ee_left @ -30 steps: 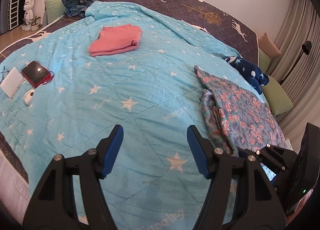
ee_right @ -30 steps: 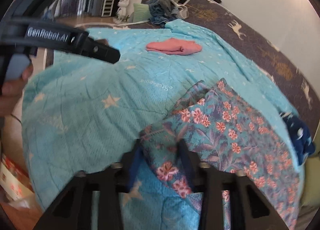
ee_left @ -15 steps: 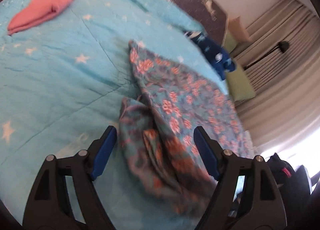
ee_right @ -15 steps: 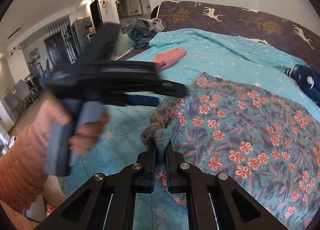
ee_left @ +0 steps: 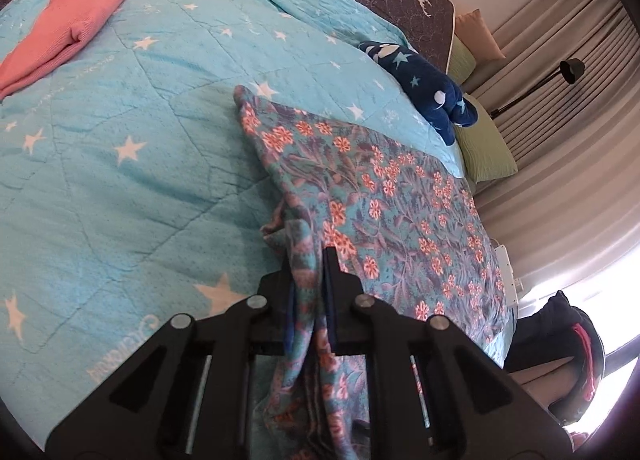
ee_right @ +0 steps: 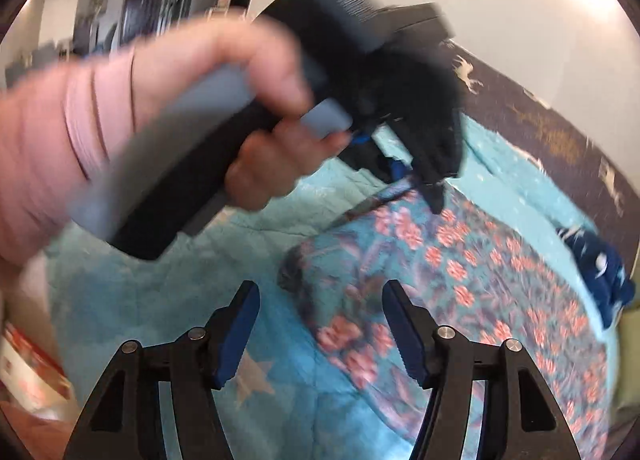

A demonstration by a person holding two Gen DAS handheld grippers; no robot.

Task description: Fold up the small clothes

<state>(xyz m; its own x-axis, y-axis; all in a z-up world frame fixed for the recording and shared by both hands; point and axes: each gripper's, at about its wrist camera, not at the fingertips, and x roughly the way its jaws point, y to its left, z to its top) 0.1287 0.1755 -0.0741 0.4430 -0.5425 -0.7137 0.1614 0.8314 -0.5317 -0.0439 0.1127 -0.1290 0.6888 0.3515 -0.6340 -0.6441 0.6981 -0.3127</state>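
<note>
A teal floral garment [ee_left: 384, 196] lies spread on the blue star quilt [ee_left: 120, 148], towards the bed's right edge. My left gripper [ee_left: 309, 260] is shut on a bunched fold at the garment's near left edge. In the right wrist view the same garment [ee_right: 460, 280] lies ahead, and my right gripper [ee_right: 320, 324] is open and empty just above its near corner. The left gripper [ee_right: 416, 180] shows there too, blurred, held in a hand and pinching the cloth's edge.
A folded pink garment [ee_left: 64, 28] lies at the far left of the quilt. A dark blue star-patterned soft toy [ee_left: 424, 88] sits at the far right edge beside green pillows [ee_left: 488, 148]. Curtains and a floor lamp [ee_left: 568, 68] stand beyond the bed.
My left gripper has swung right over the floral garment and closed on its edge fold. My right gripper has let go of the cloth and opened.
</note>
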